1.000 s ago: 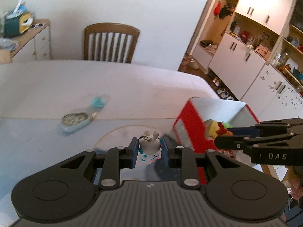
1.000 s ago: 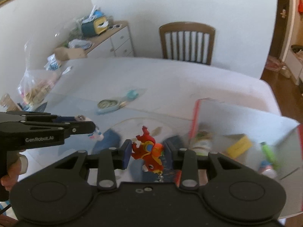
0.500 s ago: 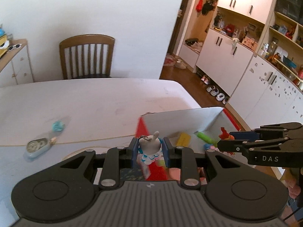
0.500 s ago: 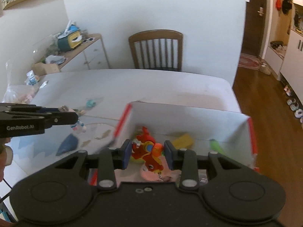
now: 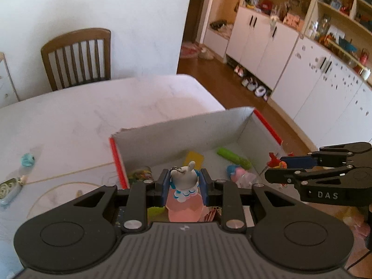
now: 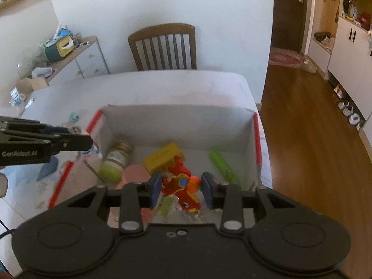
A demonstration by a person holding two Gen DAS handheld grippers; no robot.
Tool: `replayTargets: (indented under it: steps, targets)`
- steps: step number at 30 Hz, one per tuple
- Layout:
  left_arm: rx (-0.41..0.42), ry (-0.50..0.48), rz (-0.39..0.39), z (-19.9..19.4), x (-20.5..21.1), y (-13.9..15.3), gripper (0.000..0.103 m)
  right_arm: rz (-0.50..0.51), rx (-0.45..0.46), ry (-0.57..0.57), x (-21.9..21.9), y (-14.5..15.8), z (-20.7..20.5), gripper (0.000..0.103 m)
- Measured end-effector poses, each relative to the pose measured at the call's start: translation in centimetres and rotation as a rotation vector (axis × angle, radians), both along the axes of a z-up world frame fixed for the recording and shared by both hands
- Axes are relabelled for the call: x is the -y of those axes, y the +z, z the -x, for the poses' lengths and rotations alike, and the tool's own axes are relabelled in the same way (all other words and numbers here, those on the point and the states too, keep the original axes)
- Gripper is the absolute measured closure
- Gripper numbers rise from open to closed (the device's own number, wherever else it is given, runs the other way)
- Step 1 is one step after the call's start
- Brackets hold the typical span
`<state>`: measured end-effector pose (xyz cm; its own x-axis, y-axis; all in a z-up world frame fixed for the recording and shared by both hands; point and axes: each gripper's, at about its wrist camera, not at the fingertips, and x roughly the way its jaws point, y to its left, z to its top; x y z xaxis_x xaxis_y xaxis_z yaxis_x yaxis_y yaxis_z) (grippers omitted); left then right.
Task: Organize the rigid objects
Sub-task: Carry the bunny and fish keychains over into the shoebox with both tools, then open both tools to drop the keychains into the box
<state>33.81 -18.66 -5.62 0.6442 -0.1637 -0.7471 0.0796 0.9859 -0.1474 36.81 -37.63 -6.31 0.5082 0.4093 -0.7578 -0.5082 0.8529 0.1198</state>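
White counter [image 5: 69,121] carried a box [image 5: 186,127] at its corner; each claw pinched a light, stiff figurine, rabbit [image 5: 184,181] left, red dragon [image 6: 181,183] right.

Room: we see a brown slatted wooden chair [image 6: 162,46] against the plain white wall [image 6: 162,2] | right of chair: brown plank floor [image 6: 309,127], white cupboards [image 5: 262,39] | left: pale sideboard [image 6: 76,58].

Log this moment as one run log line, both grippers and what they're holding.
left gripper: shut on white bunny figurine | right gripper: shut on red dragon toy | both over open cardboard box
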Motion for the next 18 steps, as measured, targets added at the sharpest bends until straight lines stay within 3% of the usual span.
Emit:
replayTargets:
  steps: [18]
  targets:
    - [-0.193, -0.041, -0.069, -4.1, 3.5, -6.5, 0.077, 0.050, -0.087, 0.067, -0.7, -4.2, -0.5, 0.068]
